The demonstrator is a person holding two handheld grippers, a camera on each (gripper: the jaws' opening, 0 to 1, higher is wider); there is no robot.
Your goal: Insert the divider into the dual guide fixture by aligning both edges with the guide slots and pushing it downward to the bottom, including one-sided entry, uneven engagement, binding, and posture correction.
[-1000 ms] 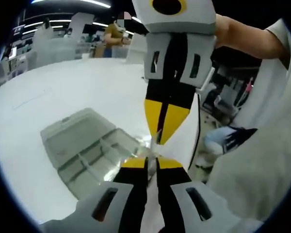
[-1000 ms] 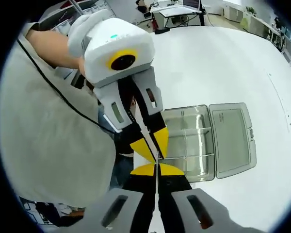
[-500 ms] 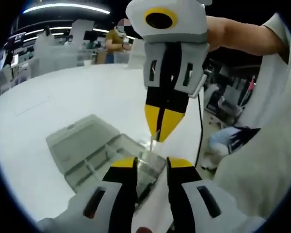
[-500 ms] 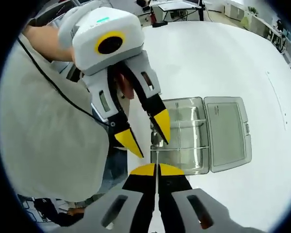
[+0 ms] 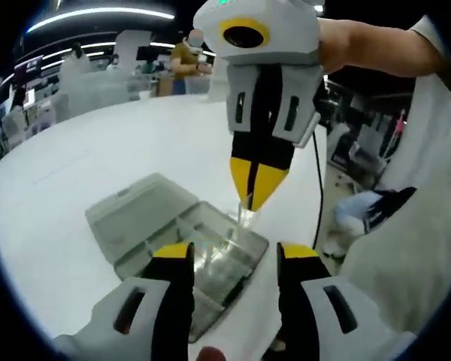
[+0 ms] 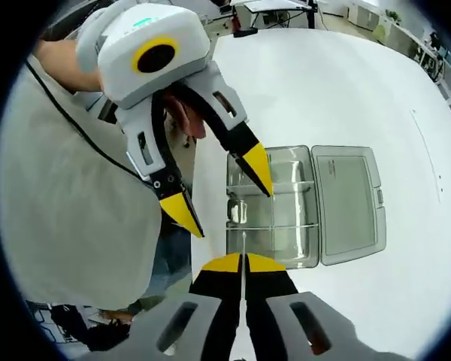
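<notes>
Your right gripper [image 6: 243,262] pinches the thin clear plastic divider [image 6: 243,242]; your left gripper [image 5: 233,252] gapes wide, empty. Square both edges over the clear hinged compartment box [image 6: 286,207].

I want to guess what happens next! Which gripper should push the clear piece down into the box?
Probably the right gripper. Its jaws are shut on the clear divider, held above the open box. The left gripper has its jaws wide open, holding nothing.
</notes>
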